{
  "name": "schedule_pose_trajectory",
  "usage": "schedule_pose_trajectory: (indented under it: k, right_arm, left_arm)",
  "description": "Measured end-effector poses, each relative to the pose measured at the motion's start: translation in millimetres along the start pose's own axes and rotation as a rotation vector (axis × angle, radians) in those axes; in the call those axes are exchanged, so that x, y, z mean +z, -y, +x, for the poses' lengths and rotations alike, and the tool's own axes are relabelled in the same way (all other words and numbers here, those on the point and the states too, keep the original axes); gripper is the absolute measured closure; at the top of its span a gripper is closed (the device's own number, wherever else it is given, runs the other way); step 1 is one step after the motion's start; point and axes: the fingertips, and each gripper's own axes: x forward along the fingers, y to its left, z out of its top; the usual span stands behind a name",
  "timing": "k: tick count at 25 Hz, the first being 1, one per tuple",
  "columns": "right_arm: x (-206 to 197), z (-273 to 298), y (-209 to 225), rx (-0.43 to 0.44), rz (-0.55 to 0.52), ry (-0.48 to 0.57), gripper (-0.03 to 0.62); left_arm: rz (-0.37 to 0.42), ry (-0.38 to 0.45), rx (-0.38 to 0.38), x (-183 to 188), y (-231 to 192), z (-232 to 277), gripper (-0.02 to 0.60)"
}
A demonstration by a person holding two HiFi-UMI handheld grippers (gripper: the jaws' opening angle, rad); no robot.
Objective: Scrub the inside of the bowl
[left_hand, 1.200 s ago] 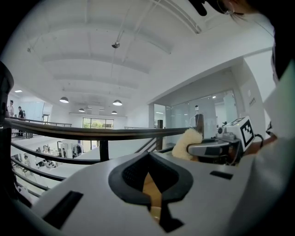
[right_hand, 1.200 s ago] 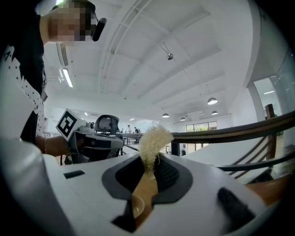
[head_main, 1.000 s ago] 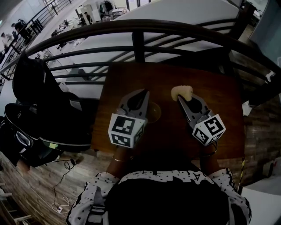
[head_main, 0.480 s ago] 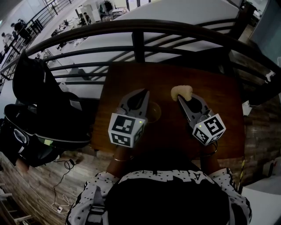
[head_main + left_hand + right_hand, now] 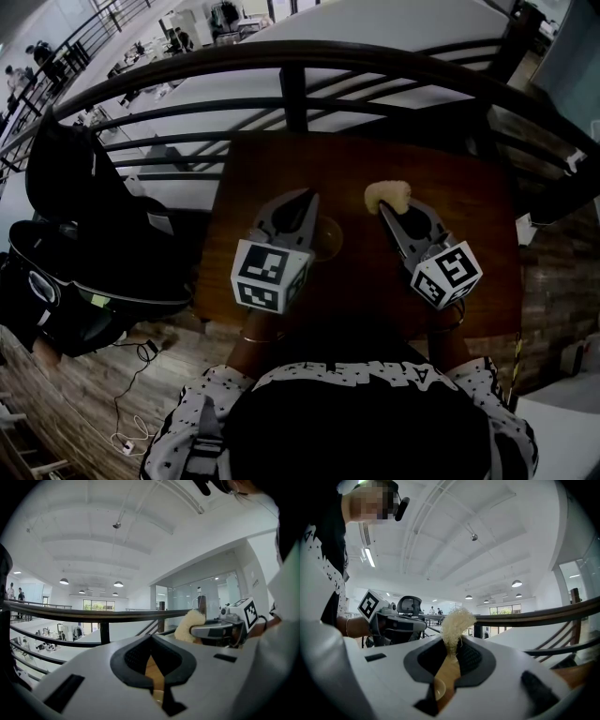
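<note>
Scrubber was loaded, bowl not touched yet

Right gripper [image 5: 389, 210] was clamped on a pale fibrous scrubber [image 5: 387, 194], held up off the table [image 5: 375, 159]. The bowl [image 5: 330, 240] sat between the two grippers, partly tucked under the left gripper [image 5: 305, 199], whose jaws were closed on nothing. Looked to me like all the scrubbing was left to do.
</note>
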Motion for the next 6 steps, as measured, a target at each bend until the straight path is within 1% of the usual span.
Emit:
schedule_pose_trajectory:
  k: [6]
  right_arm:
    - [2.9, 2.4, -1.3, -0.005, 0.005, -0.003, 0.534]
  left_arm:
    - [-0.006, 0.0, -0.002, 0.7, -2.8, 0.1, 0.566]
